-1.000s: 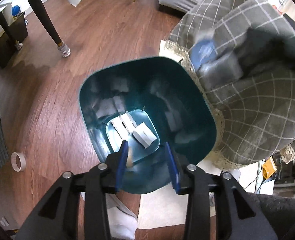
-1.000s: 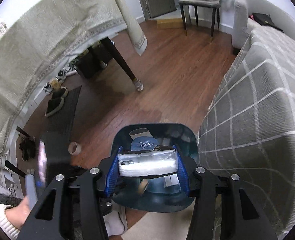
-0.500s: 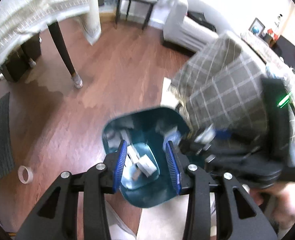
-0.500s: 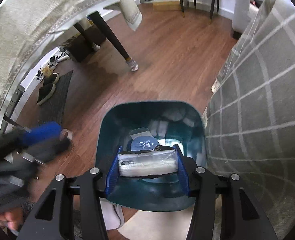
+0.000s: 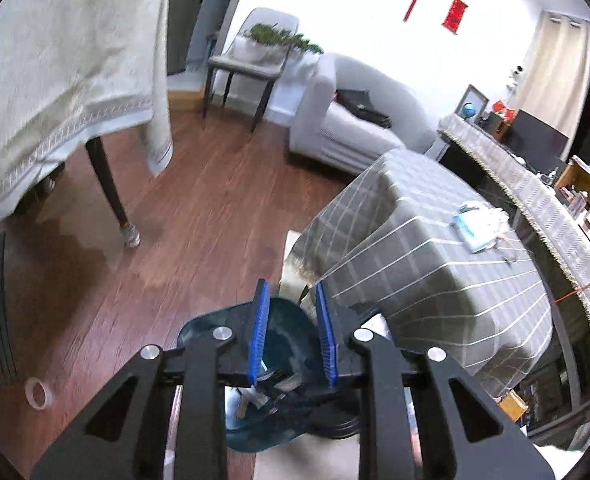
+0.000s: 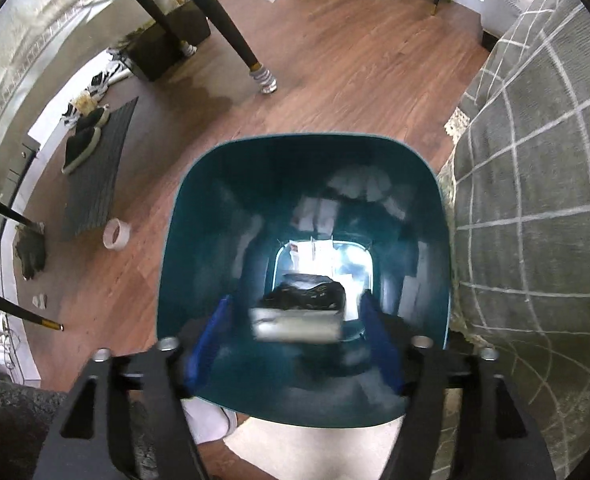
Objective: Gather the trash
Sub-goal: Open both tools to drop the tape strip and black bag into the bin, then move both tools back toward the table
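blurred: packet (image 6: 297,325), right gripper (image 6: 295,320) fingers (image 6: 211,332) | half-hidden behind left gripper (image 5: 291,340): bin (image 5: 283,328) | unreadable: tabletop litter (image 5: 477,224)

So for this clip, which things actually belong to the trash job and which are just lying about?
Job:
- teal plastic bin
- blurred silvery wrapper between the open right gripper fingers, over the bin
- crumpled wrappers on the checked grey tablecloth

Lying about:
- white tape roll on the wood floor
- dark slippers on the mat
- grey sofa
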A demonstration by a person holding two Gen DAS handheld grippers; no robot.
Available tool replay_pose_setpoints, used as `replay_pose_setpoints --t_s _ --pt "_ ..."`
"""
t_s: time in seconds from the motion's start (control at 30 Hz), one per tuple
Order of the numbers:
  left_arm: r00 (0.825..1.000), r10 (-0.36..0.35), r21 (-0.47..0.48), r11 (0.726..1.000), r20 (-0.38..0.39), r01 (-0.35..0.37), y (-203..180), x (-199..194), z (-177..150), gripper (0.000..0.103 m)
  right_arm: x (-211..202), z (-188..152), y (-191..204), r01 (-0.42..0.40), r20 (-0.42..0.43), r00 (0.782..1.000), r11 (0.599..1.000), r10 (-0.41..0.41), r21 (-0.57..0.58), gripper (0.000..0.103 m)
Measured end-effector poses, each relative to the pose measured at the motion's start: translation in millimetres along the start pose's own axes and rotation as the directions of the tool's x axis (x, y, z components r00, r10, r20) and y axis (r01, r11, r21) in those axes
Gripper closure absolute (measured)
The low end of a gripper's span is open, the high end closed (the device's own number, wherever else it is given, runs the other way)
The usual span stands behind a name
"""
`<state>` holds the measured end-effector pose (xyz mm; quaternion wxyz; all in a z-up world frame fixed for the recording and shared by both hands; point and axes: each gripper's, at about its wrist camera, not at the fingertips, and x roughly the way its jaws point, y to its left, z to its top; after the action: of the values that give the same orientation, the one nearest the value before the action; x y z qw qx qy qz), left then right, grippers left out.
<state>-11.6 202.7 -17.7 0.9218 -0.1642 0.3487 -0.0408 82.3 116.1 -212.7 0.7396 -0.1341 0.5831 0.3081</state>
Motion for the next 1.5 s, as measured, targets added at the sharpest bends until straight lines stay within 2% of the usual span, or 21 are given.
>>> replay_pose_setpoints --t_s 0.27,0.53,0.63,0.7,0.9,1.07,1.2,1.3,1.37,1.5 --pt "0.998 -0.018 0.0 1.0 0.057 0.018 -8.7 -19.5 15.6 0.078 -11.2 -8.8 0.2 0.0 0.005 1.0 1.0 0.0 -0.028 0.031" --pt "0.997 -0.001 0.0 1.0 0.078 0.001 -22.0 -24.1 24.9 0.078 -74.3 -4.3 12.1 -0.063 0.147 0.986 0.994 0.076 -0.091 0.031" --pt "0.996 0.002 0.012 1.0 0.094 -0.003 -30.4 -28.0 29.5 0.078 -107.5 -4.4 19.3 -0.026 0.247 0.967 0.99 0.06 -0.136 0.032" --pt "0.993 -0.006 0.017 1.0 0.119 0.004 -34.3 -32.7 33.2 0.078 -131.2 -4.2 20.9 0.011 0.317 0.948 0.989 0.037 -0.147 0.036" --pt "0.986 -0.021 0.02 1.0 0.167 0.018 -41.6 -35.8 40.3 0.076 -186.4 -2.7 -7.0 0.045 0.449 0.894 0.994 0.004 -0.099 0.048" --pt "0.988 -0.021 0.039 0.999 0.154 0.015 -55.2 -25.9 41.6 0.072 -213.8 -6.9 -38.0 0.056 0.496 0.868 0.998 -0.032 -0.034 0.048" --pt "0.99 -0.037 0.068 0.997 0.134 0.028 -71.8 -14.6 41.5 0.068 -227.2 -13.9 -63.9 0.069 0.512 0.857 0.998 -0.064 0.009 0.053" --pt "0.992 -0.053 0.096 0.995 0.113 0.042 -87.3 -0.6 42.3 0.063 -234.6 -19.3 -84.9 0.078 0.521 0.849 0.996 -0.086 0.037 0.054" --pt "0.993 -0.062 0.113 0.992 0.102 0.05 -96.4 7.3 42.8 0.049 -240.2 -21.7 -98.6 0.085 0.526 0.845 0.995 -0.099 0.052 0.054" --pt "0.993 -0.086 0.141 0.987 0.078 0.075 -115.5 25.1 43.7 0.044 -251.1 -27.2 -119.9 0.1 0.537 0.834 0.992 -0.127 0.08 0.054"
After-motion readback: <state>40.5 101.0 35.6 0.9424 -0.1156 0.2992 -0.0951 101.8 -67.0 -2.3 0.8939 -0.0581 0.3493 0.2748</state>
